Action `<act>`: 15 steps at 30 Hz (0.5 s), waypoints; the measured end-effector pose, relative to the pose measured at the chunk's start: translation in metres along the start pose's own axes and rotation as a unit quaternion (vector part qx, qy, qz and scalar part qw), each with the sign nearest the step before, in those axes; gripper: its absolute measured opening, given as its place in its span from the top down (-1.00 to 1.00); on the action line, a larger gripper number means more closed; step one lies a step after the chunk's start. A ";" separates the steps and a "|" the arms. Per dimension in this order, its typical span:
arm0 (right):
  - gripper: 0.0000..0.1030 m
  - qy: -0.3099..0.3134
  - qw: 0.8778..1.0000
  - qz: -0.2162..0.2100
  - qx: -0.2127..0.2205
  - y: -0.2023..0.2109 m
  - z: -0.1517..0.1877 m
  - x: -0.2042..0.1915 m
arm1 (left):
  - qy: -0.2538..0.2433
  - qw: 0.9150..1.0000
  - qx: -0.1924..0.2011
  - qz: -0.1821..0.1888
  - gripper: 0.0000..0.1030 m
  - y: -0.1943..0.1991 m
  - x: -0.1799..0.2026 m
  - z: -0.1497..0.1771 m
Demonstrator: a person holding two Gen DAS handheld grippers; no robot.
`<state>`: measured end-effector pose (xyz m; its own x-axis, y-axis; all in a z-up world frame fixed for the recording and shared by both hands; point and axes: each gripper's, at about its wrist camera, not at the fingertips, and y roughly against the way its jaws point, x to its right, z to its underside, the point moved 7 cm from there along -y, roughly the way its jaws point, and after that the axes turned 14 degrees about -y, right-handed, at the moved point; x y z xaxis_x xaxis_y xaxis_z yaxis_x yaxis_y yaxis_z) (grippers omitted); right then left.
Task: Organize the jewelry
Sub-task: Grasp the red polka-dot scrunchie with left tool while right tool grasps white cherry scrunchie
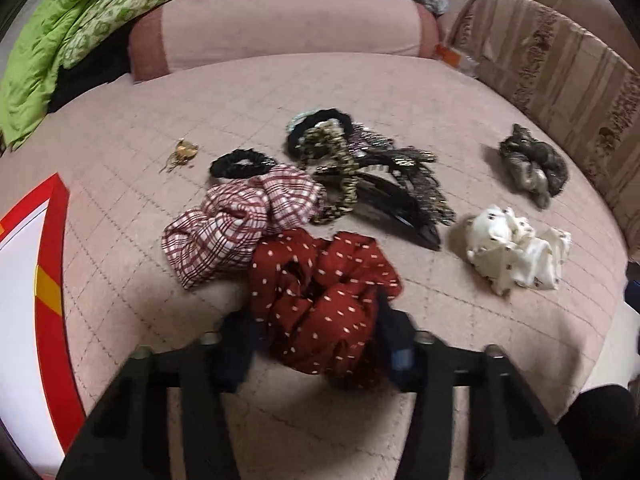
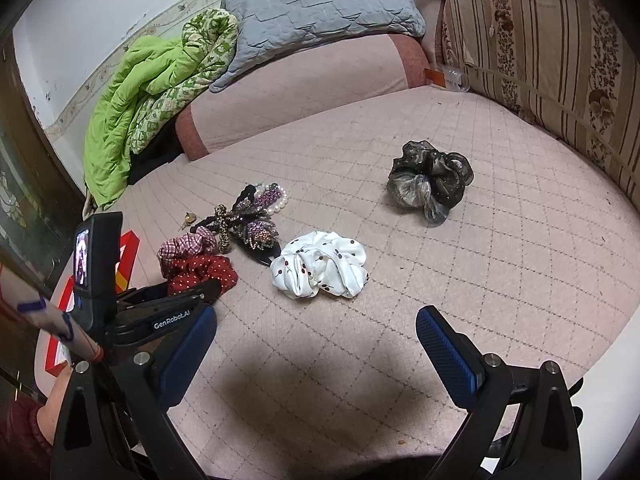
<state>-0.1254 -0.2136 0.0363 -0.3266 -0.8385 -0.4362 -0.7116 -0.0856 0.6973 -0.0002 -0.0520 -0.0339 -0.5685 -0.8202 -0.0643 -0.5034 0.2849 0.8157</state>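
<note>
Hair accessories lie on a pink quilted bed (image 1: 120, 184). My left gripper (image 1: 316, 344) stands open around a dark red dotted scrunchie (image 1: 324, 300), one finger on each side of it; whether they touch it I cannot tell. It also shows in the right wrist view (image 2: 200, 272). Behind it lie a red plaid scrunchie (image 1: 240, 224), a black hair tie (image 1: 240, 164), a pile of clips and ties (image 1: 360, 172) and a small gold piece (image 1: 184, 152). A white cherry scrunchie (image 2: 320, 268) and a dark sheer scrunchie (image 2: 432, 180) lie apart. My right gripper (image 2: 316, 344) is open and empty, above bare quilt.
A red-edged white box (image 1: 52, 280) sits at the left. A pink bolster (image 2: 304, 88), a green blanket (image 2: 140, 92) and a grey pillow (image 2: 320, 12) lie at the back. A striped floral cushion (image 2: 560, 60) runs along the right.
</note>
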 end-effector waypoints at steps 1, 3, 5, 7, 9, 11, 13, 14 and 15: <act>-0.98 0.002 1.000 0.001 0.000 0.000 0.000 -0.001 | -0.001 1.000 0.002 0.004 0.33 0.002 0.001 0.000; -0.98 0.009 1.000 0.003 0.000 -0.001 0.001 -0.003 | -0.007 1.000 0.007 0.010 0.42 0.008 0.005 0.001; -0.98 0.013 1.000 0.005 -0.002 -0.002 0.002 -0.004 | -0.012 1.000 0.018 0.012 0.43 0.018 0.008 0.002; -0.98 0.011 1.000 0.003 -0.004 -0.005 0.001 -0.004 | -0.010 0.999 0.025 0.018 0.43 0.025 0.010 0.001; -0.98 0.006 1.000 -0.001 -0.009 -0.010 -0.003 -0.005 | -0.009 0.999 0.035 0.024 0.43 0.034 0.012 0.001; -0.98 0.009 1.000 -0.003 -0.004 -0.016 -0.009 -0.009 | -0.010 0.999 0.044 0.023 0.43 0.043 0.013 0.002; -0.98 0.026 1.000 -0.001 0.004 -0.025 -0.017 -0.017 | -0.008 0.998 0.054 0.024 0.42 0.053 0.013 0.002; -0.98 0.033 0.999 0.002 0.004 -0.033 -0.021 -0.021 | -0.008 0.998 0.057 0.023 0.42 0.056 0.013 0.002; -0.98 0.035 0.999 0.004 0.005 -0.041 -0.024 -0.022 | -0.008 0.998 0.060 0.021 0.43 0.059 0.012 0.002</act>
<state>-0.0741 -0.2048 0.0315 -0.2881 -0.8751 -0.3888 -0.7155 -0.0731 0.6948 -0.0381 -0.0442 0.0128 -0.6007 -0.7984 -0.0424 -0.5535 0.3770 0.7426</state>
